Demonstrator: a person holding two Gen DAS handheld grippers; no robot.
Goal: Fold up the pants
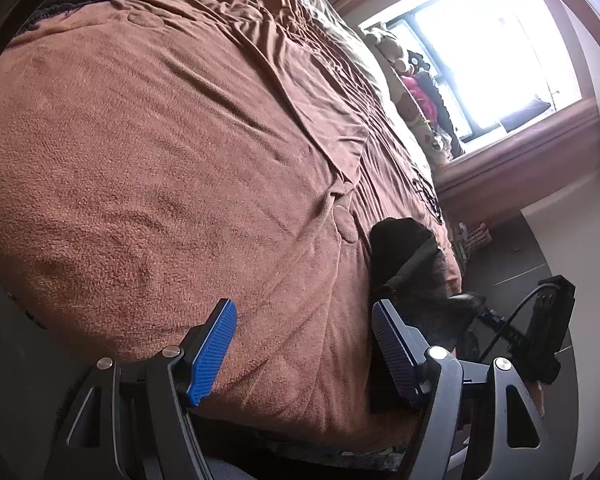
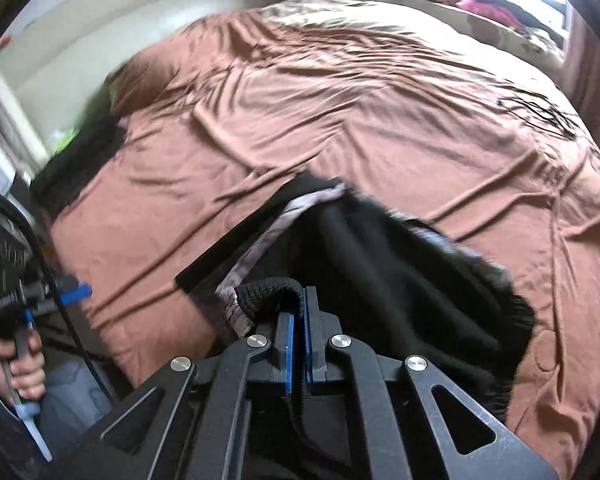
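Two grippers are seen: the right gripper [image 2: 299,300] is clamped on the black pants' [image 2: 400,264] elastic waistband [image 2: 266,290], lifting it for spreading; the left gripper [image 1: 304,330] is held spread and empty above the brown bedspread [image 1: 160,140].

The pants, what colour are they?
Black pants, with a pale inner waistband; the right wrist view shows them best.
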